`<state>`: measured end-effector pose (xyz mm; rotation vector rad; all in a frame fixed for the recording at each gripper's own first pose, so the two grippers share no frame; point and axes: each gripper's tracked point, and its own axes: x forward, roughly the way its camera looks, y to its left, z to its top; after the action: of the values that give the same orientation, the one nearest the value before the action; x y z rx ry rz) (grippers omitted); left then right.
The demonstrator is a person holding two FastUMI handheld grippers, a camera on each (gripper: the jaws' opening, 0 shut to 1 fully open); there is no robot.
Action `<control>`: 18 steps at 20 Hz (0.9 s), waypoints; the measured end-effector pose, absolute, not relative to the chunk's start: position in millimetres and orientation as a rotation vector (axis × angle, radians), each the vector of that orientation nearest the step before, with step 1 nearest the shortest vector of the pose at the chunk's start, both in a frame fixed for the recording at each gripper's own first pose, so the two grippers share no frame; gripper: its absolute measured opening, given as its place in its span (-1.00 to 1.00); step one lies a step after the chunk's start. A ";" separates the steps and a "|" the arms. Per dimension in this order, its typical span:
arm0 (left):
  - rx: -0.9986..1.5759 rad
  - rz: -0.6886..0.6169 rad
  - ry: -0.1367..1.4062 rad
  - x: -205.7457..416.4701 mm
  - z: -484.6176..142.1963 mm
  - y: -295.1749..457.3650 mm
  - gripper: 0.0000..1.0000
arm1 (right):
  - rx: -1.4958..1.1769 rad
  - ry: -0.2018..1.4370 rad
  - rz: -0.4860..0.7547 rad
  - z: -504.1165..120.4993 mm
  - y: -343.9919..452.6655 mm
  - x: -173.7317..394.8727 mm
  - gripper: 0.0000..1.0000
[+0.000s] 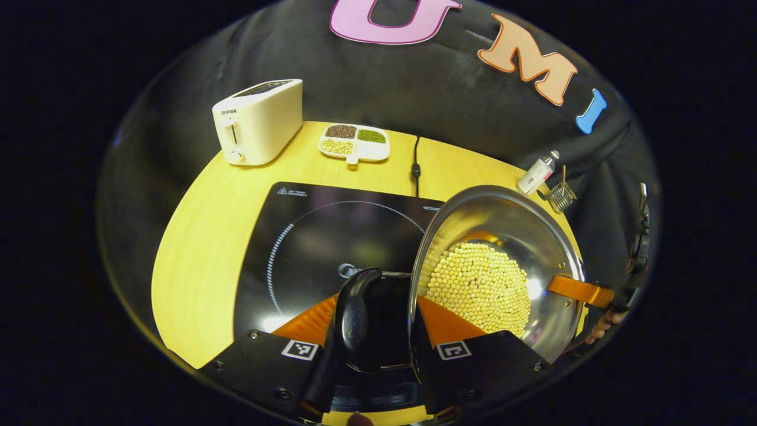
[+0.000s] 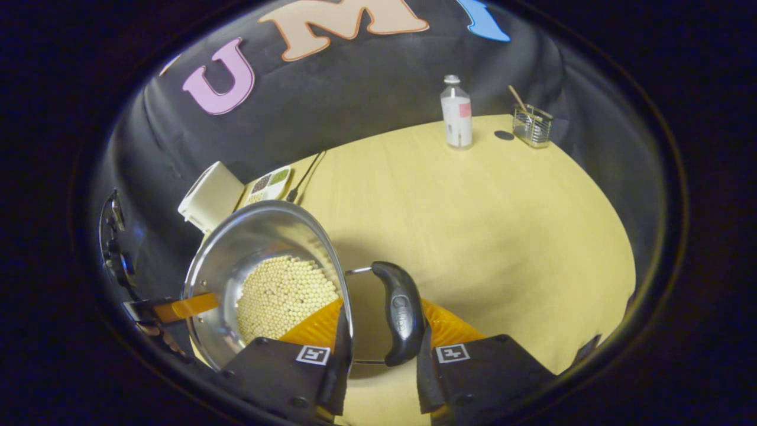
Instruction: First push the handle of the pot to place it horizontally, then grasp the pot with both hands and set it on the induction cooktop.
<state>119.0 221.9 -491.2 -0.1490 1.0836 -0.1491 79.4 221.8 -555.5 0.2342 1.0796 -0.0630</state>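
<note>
Pot (image 1: 497, 266), beans inside: held between both hand-held grippers, left (image 1: 378, 331) and right (image 2: 378, 331) each clenched on a side handle. Induction cooktop (image 1: 307, 236) lies left-centre of left gripper view, beside pot.

We've got a toaster (image 1: 258, 121) next to a bean tray (image 1: 354, 142) at the back of the table (image 2: 485, 207), plus a bottle (image 2: 456, 112) beside a wire basket (image 2: 532, 125).

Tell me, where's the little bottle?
In the right gripper view, the bottle stands upright at the table's far edge, just left of the wire basket.
</note>
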 end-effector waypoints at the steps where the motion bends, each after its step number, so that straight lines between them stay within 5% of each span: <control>1: -0.148 -0.159 1.085 122.6 -496.1 234.8 0.19 | 0.234 1.082 -0.075 -557.9 235.2 77.6 -0.01; 18: -0.107 -0.174 1.037 176.1 -508.1 330.2 0.14 | 0.233 1.111 -0.089 -577.0 341.3 107.6 0.00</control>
<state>176.1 330.2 -508.1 -0.1066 1.0367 -0.1744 107.6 341.3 -577.0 0.2327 1.1109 -0.0893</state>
